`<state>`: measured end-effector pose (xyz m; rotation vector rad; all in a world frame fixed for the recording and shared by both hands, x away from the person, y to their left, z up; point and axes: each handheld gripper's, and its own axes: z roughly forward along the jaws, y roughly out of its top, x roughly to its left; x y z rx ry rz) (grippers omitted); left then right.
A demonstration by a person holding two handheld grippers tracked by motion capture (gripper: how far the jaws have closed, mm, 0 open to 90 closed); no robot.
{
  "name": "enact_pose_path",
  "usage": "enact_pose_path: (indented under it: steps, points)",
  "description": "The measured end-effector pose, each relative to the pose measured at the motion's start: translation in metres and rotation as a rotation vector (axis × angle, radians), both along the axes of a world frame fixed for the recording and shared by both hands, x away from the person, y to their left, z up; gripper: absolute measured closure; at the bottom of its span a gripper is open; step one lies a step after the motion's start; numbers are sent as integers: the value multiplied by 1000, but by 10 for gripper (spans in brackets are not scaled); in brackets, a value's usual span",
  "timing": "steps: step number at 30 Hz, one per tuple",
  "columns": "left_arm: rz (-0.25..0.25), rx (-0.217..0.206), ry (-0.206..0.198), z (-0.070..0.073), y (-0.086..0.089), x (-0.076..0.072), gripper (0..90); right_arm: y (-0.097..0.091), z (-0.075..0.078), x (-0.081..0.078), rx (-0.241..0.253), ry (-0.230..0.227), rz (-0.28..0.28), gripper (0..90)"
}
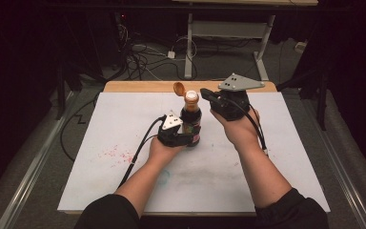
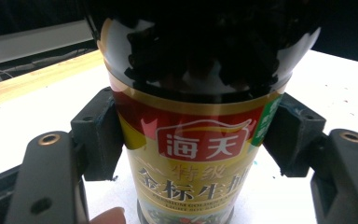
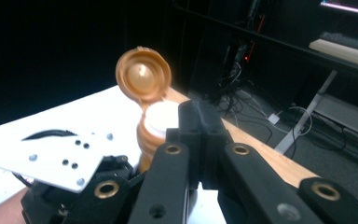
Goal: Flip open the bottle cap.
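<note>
We clamped the left gripper (image 1: 187,138) on the dark, slick, heavy-looking glass sauce bottle (image 2: 196,140) at its labelled waist, the right gripper (image 3: 200,123) clenched empty beside its open amber flip cap (image 3: 143,74).

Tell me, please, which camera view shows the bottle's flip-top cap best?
The right gripper view: the orange cap stands hinged open, its inside facing the camera above the white spout. The high view shows the cap small, atop the bottle. The left gripper view gives the bottle's label, no cap.
</note>
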<state>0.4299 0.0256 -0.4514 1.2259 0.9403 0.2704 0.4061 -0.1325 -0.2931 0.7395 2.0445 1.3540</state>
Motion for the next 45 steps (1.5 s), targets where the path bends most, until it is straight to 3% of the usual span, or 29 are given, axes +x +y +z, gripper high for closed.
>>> enact_pose_path:
  steps: [13,15,19,23,27,32,45]
  points:
    - [-3,0,10,1,0,0,281,-26,-37,3,18,48,-45,900]
    - [-7,1,12,1,1,1,279,-30,-45,5,31,69,-36,754]
    - [-23,1,21,2,3,0,273,-34,-61,7,37,76,-33,559]
    - [-40,18,69,-2,5,1,171,-37,-76,10,43,91,-31,329]
    - [-46,49,78,-8,7,-2,102,-41,-90,10,63,102,-30,175]
    - [-53,50,113,-15,14,-7,0,-44,-107,8,58,131,-34,17]
    - [-6,84,173,-34,51,-26,0,-65,-155,-4,31,186,-97,3]
